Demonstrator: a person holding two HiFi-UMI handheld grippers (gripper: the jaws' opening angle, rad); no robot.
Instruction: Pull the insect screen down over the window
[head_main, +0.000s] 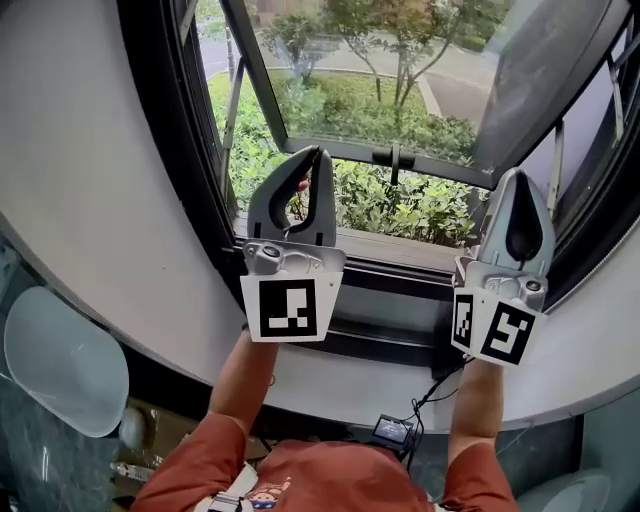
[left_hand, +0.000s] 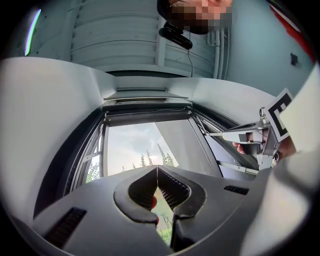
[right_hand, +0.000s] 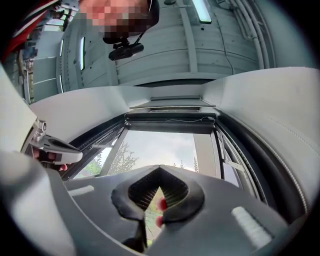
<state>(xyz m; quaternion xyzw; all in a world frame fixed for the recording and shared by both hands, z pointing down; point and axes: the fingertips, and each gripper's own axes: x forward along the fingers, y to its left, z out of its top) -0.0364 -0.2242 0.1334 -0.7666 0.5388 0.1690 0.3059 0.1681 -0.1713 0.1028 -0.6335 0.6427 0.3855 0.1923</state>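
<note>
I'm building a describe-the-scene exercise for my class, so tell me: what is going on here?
A person faces an open window, holding a gripper in each hand up toward it. The left gripper and right gripper both have jaws shut on nothing. No screen covers the opening yet; a dark bar across its top is probably the rolled-up insect screen, and neither gripper touches it.

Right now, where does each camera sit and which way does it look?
Head view: on the person's head, looking down at the window sill; both forearms, left gripper and right gripper show.
Left gripper view: on the left gripper, looking up at the window top; shut jaws show.
Right gripper view: on the right gripper, likewise.
Shared: window top.
</note>
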